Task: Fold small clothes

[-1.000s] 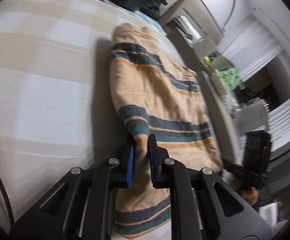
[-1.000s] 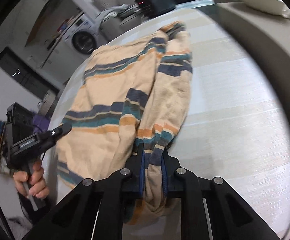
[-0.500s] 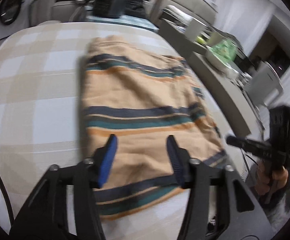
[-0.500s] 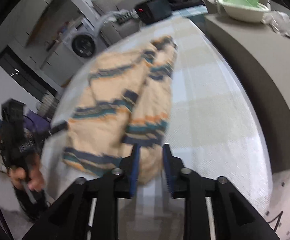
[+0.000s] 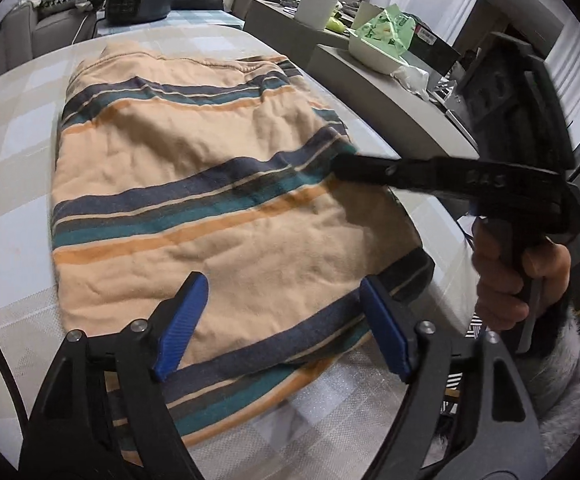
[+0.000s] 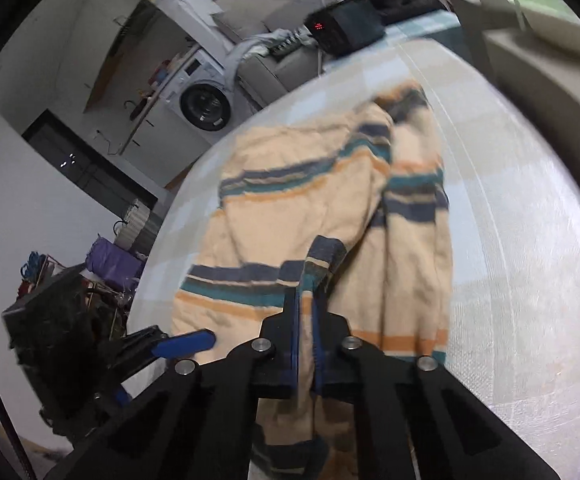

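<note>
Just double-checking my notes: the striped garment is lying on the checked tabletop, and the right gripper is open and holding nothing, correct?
Not quite. In the right wrist view the right gripper is shut on a fold of the striped garment, which does lie on the checked tabletop.

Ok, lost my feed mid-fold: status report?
Left gripper opening, nothing pinched, over the near hem. Right gripper shut on striped garment, fold lifted. Garment on checked table. Nothing in the way.

Checked tablecloth-covered table [image 5: 14, 152]; striped peach garment [image 5: 210, 184] lying on it.
</note>
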